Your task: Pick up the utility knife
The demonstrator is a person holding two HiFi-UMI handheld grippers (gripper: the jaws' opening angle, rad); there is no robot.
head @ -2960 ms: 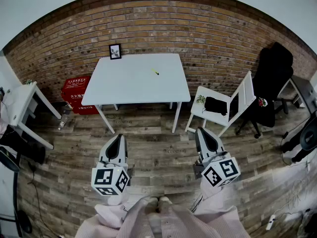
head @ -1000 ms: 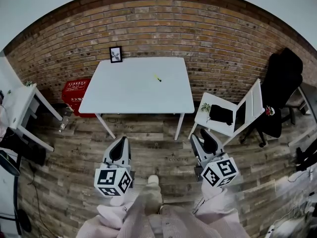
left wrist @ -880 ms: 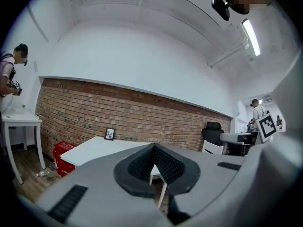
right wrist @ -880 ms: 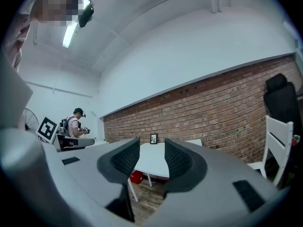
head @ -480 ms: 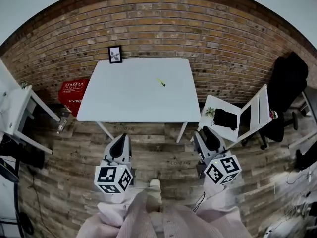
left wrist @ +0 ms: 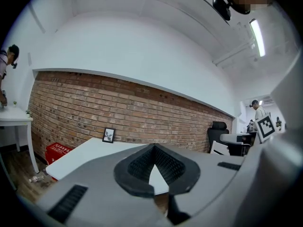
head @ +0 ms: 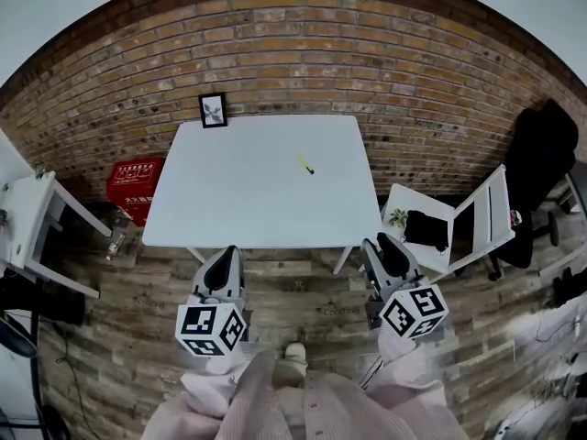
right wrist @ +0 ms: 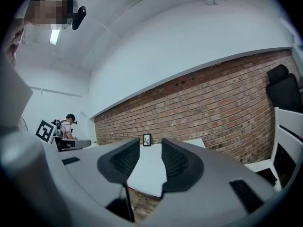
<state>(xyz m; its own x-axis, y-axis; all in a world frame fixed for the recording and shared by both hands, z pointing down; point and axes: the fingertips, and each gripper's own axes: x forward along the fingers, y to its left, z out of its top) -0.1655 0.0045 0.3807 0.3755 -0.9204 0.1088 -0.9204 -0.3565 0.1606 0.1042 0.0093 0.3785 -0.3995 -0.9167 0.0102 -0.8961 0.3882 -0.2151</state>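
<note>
The utility knife (head: 305, 165), small and yellow with a dark tip, lies on the white table (head: 238, 200), right of its middle. Both grippers hover over the wooden floor, short of the table's near edge and well away from the knife. My left gripper (head: 222, 262) points at the table's front left, and its jaw tips touch (left wrist: 152, 148) with nothing held. My right gripper (head: 382, 248) is near the table's front right corner. A clear gap shows between its jaws (right wrist: 150, 148), and nothing is in it. The knife does not show in either gripper view.
A small framed picture (head: 213, 110) stands at the table's back left against the brick wall. A white chair (head: 477, 218) with a black bag (head: 426, 230) and a small plant (head: 398, 216) stands right of the table. A red crate (head: 134, 183) and a white side table (head: 27, 218) are at the left.
The table and knife have come closer and sit lower in the head view as the person walks forward. Both grippers keep their pose, now near the table's front edge.
</note>
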